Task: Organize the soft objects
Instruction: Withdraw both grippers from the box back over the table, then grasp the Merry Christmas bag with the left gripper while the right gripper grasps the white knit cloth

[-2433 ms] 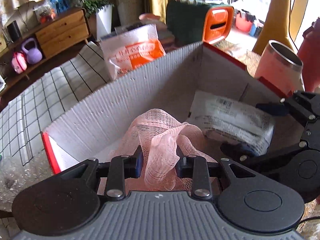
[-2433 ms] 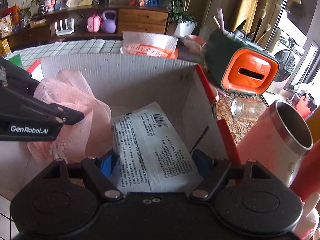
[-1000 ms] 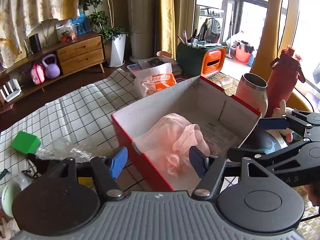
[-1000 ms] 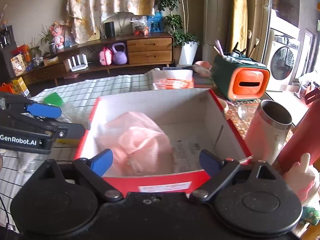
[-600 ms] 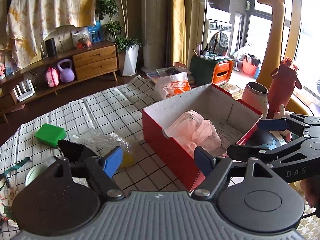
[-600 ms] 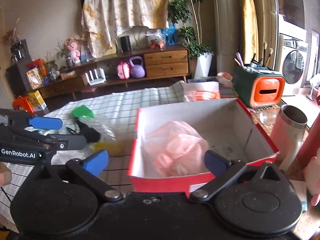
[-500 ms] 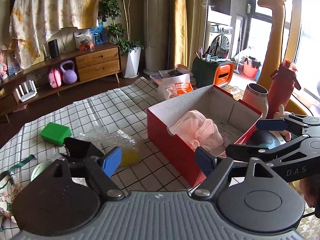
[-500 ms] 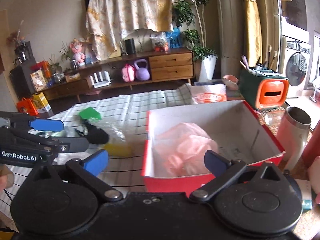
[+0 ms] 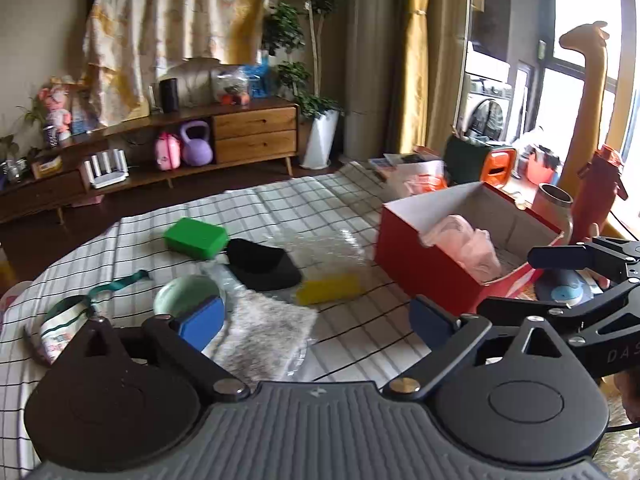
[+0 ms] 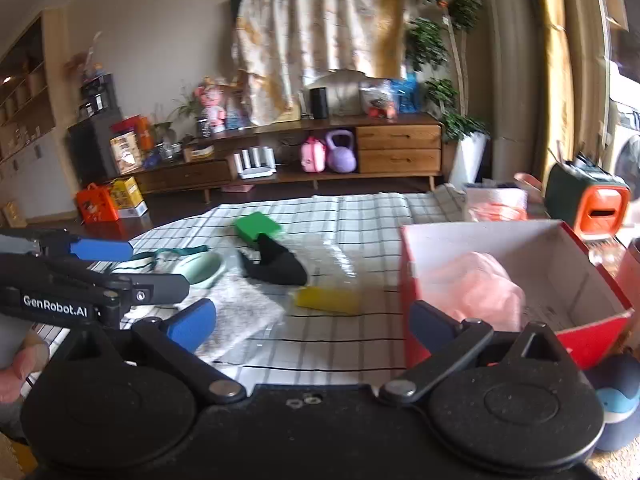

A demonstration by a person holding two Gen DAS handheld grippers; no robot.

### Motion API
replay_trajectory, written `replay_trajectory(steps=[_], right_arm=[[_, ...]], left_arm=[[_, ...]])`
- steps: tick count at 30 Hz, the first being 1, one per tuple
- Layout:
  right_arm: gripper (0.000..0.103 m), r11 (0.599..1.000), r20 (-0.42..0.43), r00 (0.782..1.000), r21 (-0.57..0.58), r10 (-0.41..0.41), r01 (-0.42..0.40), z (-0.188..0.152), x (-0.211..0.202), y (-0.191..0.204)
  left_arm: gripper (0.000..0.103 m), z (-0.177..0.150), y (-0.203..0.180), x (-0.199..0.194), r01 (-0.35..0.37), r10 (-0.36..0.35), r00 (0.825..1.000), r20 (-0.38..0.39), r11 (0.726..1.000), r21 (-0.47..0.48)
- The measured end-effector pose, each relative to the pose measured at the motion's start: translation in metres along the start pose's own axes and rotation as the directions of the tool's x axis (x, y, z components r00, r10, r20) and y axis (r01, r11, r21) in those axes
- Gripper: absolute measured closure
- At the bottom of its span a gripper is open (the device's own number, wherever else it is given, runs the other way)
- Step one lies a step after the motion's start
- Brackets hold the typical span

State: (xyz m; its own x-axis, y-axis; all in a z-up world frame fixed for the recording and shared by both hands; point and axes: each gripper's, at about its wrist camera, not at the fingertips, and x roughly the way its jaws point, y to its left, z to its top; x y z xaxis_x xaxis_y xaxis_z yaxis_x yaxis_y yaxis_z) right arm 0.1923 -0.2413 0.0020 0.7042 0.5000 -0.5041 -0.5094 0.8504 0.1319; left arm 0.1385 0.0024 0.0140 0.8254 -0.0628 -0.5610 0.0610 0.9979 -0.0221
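- Location type: home living room.
- Long wooden sideboard (image 10: 304, 164) against the far wall, carrying toys, boxes and a router.
- Potted plant (image 9: 316, 92) in a white pot beside a yellow curtain (image 9: 424, 60).
- Washing machine (image 9: 486, 110) beyond the window side.
- Purple kettlebell (image 10: 341, 152) under the sideboard.
- Checked cloth (image 9: 288, 208) covering the surface.

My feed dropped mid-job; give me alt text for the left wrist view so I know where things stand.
The left gripper, its jaws just opened wide and empty, hangs over a checked tablecloth strewn with a green sponge, a black cloth and a yellow sponge. To the right, a red box holds a pink mesh puff.
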Motion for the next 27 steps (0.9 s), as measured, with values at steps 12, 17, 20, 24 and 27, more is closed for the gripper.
replay_trajectory(steps=[12,17,20,24,27], right_arm=[[0.0,0.997,-0.042,0.997,-0.044,0.065,-0.067,-0.012,0.037,0.055],[0.001,0.993,-0.071,0.994,-0.068,0.087,-0.091,-0.015,0.056,0.07],[0.001,0.989,-0.09,0.991,-0.101,0.099,-0.108,-0.018,0.07,0.081],[0.003,0.98,-0.124,0.986,-0.153,0.108,-0.126,-0.023,0.092,0.095],[0.003,0.974,-0.156,0.983,-0.188,0.099,-0.128,-0.027,0.111,0.103]], left_arm=[[0.0,-0.033,0.094,-0.017,-0.149,0.154,0.988,0.031,0.979,-0.138],[0.0,-0.042,0.142,-0.01,-0.234,0.243,0.97,0.008,0.943,-0.236],[0.0,-0.051,0.168,-0.001,-0.274,0.283,0.959,-0.006,0.922,-0.273],[0.0,-0.063,0.197,0.022,-0.342,0.335,0.939,-0.079,0.882,-0.324],[0.0,-0.073,0.218,0.042,-0.384,0.359,0.923,-0.139,0.848,-0.365]])
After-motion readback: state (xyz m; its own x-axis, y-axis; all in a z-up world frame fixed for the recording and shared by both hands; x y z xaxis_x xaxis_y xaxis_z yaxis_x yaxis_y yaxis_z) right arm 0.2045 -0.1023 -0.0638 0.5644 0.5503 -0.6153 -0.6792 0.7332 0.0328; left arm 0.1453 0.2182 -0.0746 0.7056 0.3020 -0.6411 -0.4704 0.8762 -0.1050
